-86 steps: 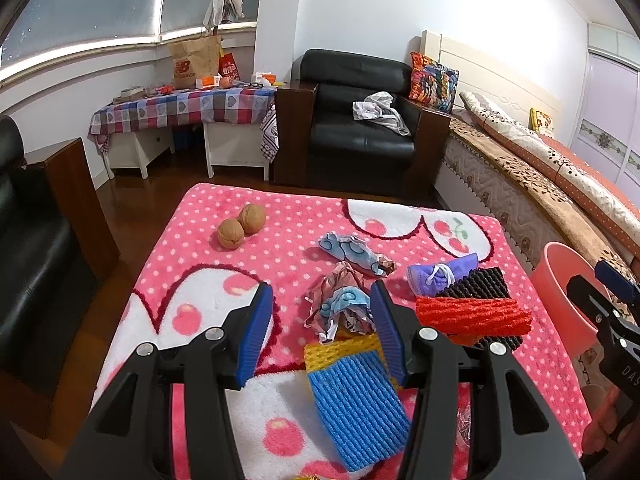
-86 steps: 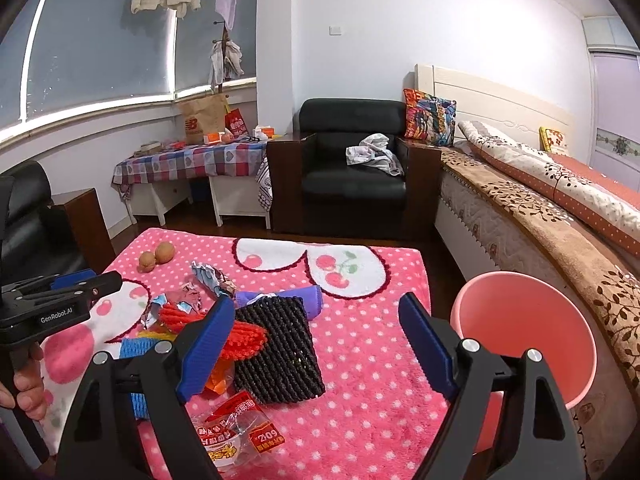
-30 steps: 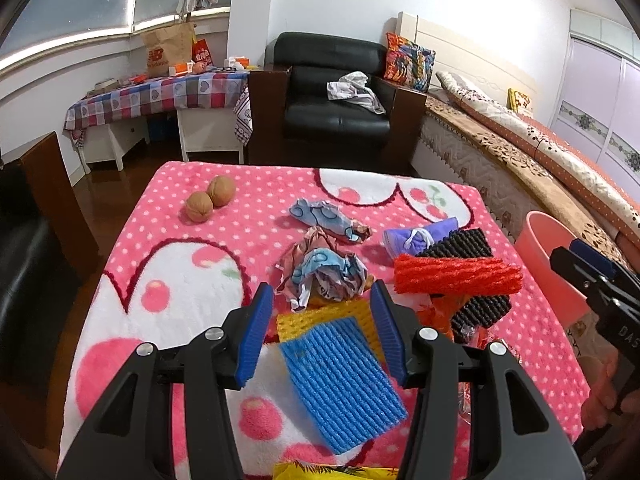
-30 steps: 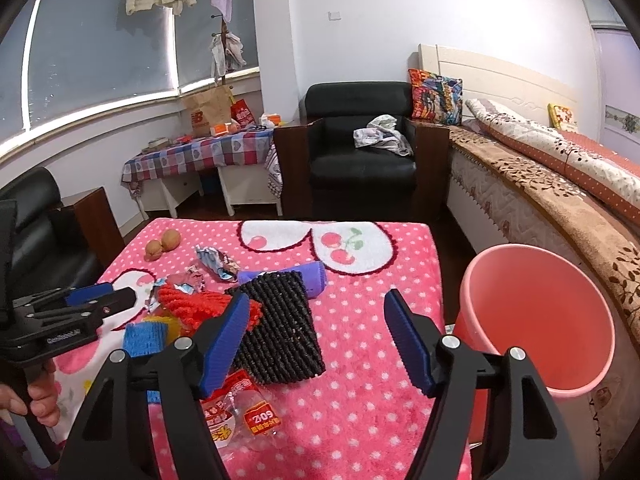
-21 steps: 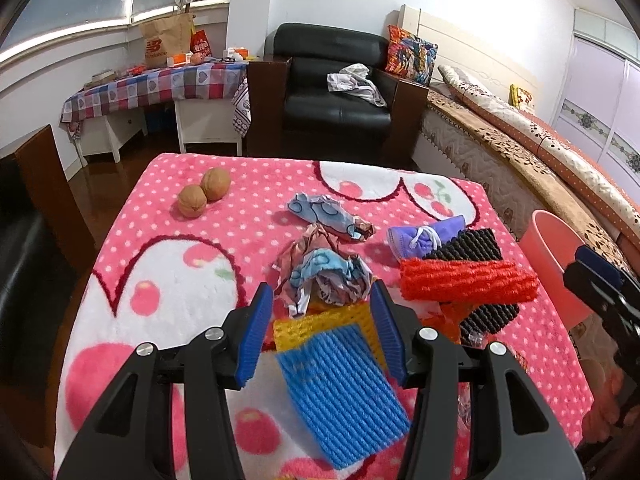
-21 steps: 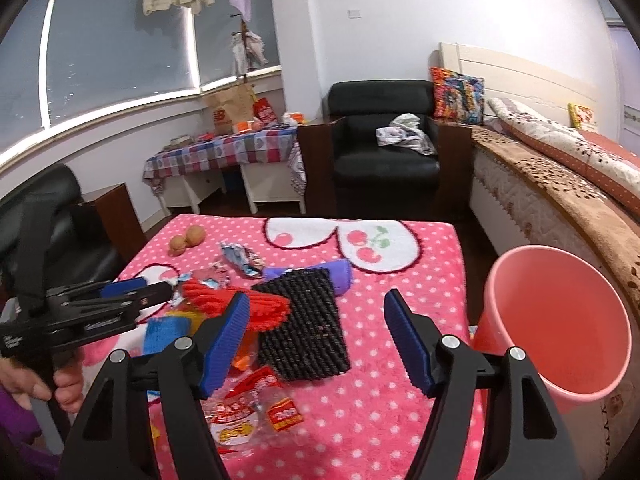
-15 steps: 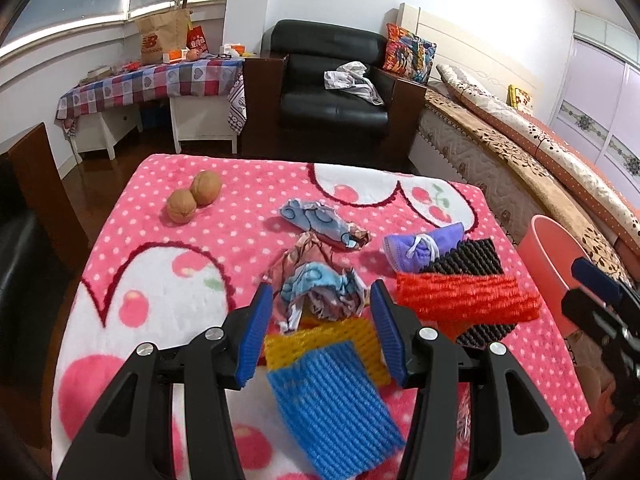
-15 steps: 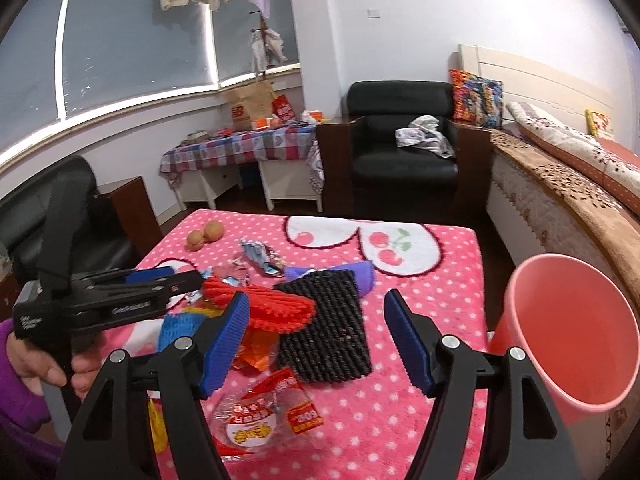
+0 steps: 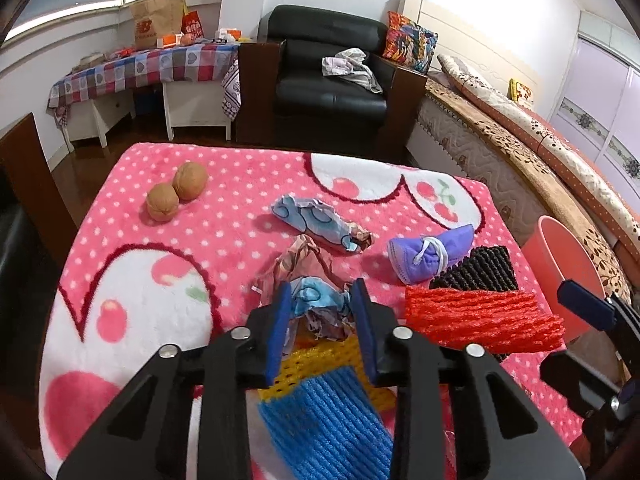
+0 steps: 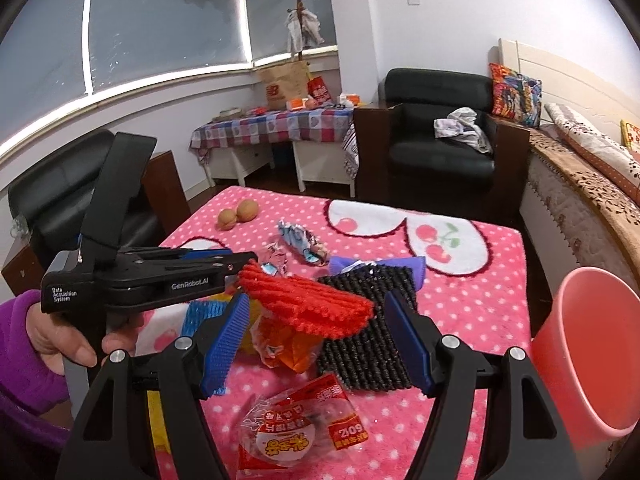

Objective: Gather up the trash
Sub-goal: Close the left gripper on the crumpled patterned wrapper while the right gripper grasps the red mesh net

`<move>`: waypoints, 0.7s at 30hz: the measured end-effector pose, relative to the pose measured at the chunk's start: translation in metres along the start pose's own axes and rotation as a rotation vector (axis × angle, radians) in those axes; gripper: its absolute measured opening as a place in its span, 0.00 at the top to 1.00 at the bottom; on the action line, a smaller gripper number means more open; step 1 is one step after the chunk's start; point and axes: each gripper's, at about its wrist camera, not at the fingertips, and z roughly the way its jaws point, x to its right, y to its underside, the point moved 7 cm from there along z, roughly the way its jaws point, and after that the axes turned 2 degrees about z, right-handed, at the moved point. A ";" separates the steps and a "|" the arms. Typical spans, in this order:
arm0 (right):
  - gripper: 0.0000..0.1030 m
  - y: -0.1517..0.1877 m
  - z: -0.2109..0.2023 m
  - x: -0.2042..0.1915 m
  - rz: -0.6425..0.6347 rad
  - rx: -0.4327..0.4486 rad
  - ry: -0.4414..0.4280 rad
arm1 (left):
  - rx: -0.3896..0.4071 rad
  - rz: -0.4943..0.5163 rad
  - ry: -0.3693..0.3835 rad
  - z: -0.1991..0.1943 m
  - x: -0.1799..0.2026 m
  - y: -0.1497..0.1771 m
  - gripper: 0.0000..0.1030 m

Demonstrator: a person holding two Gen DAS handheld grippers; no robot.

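Observation:
Trash lies on a pink polka-dot blanket (image 9: 240, 216). My left gripper (image 9: 322, 312) has its jaws narrowed around a crumpled pink and blue wrapper (image 9: 316, 300); whether the pads touch it I cannot tell. Below it lie yellow (image 9: 340, 360) and blue foam nets (image 9: 324, 420). A red foam net (image 9: 480, 320), a black net (image 9: 476, 272), a purple mask (image 9: 424, 256) and a second blue wrapper (image 9: 316, 220) lie to the right. My right gripper (image 10: 316, 340) is open above the red net (image 10: 308, 304) and an orange wrapper (image 10: 288, 348). The pink bin (image 10: 588, 348) stands at right.
Two walnuts (image 9: 176, 192) sit at the blanket's far left. A red snack packet (image 10: 300, 428) lies near the right gripper. The left gripper body (image 10: 140, 276) shows in the right wrist view. A black armchair (image 9: 332, 80), a checked side table (image 9: 144, 68) and a bed (image 9: 520, 128) surround the table.
My left gripper moved forward over the crumpled wrapper and its jaws closed in from wide to narrow. My right gripper swung left, toward the red net.

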 end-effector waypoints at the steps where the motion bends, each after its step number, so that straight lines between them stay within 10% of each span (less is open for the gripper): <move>1: 0.33 0.002 0.002 0.000 0.002 -0.010 -0.006 | -0.002 0.001 0.005 0.001 0.000 0.001 0.76; 21: 0.92 0.013 0.002 0.001 0.011 -0.086 -0.085 | 0.043 -0.009 0.038 -0.016 0.003 -0.002 0.85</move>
